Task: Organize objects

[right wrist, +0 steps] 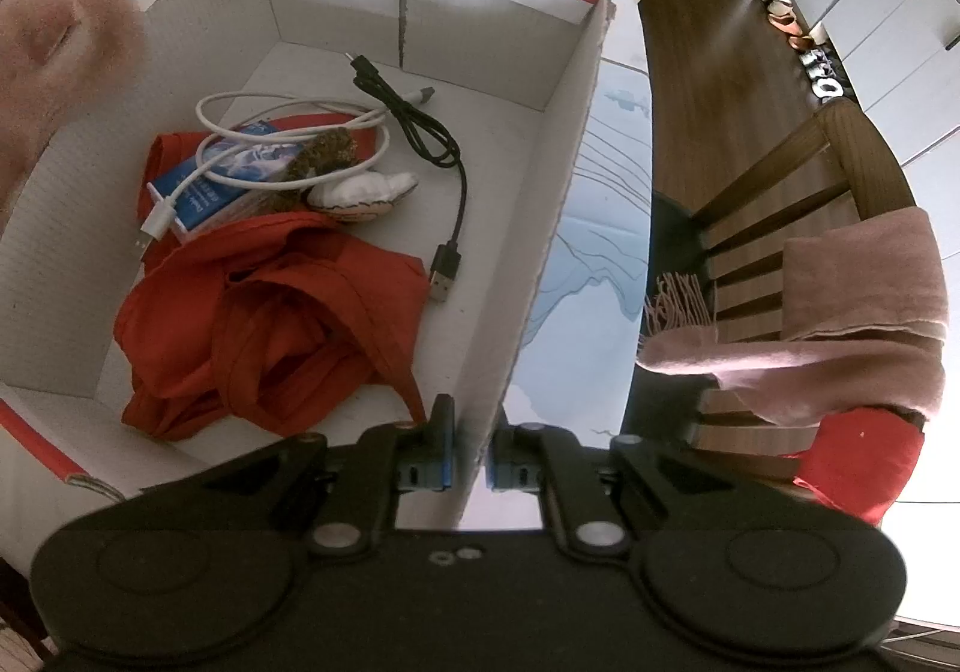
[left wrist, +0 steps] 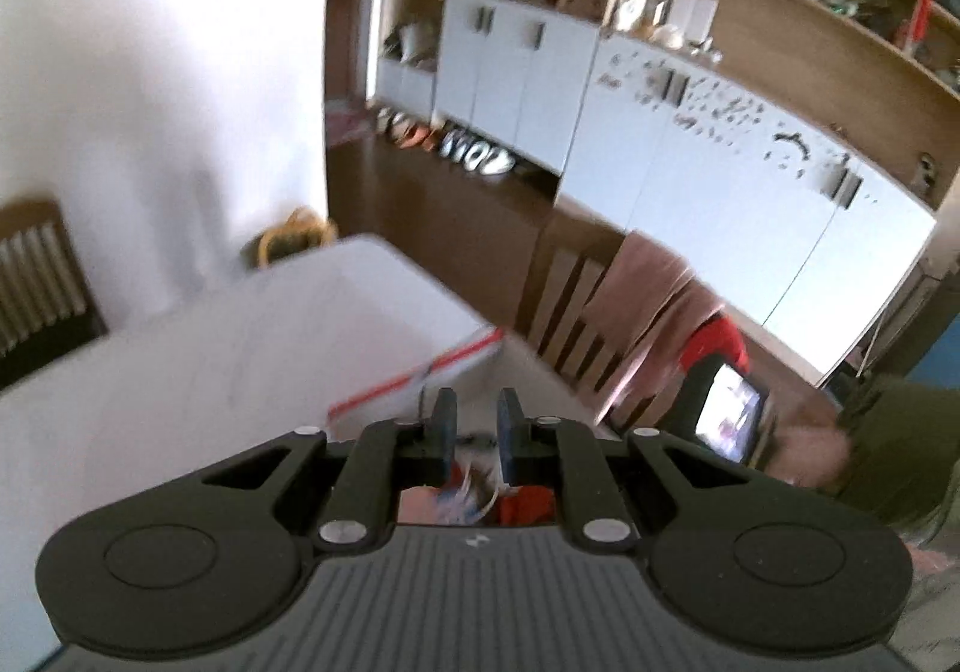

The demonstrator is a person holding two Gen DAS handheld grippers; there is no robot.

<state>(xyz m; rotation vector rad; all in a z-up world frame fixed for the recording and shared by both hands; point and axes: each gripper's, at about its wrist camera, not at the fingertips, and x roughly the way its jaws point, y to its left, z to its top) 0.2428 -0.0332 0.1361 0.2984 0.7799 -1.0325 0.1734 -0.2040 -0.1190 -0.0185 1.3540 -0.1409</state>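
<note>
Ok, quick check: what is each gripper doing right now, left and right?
Left gripper: fingers partly open, gripping nothing visible.
Right gripper: fingers closed on the side wall of the cardboard box.

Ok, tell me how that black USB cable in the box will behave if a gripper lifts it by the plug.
The black USB cable lies in loose curves, so it would probably dangle limply. It looks thin, likely light. It crosses the white cable, so it may drag that along inside the box.
</note>
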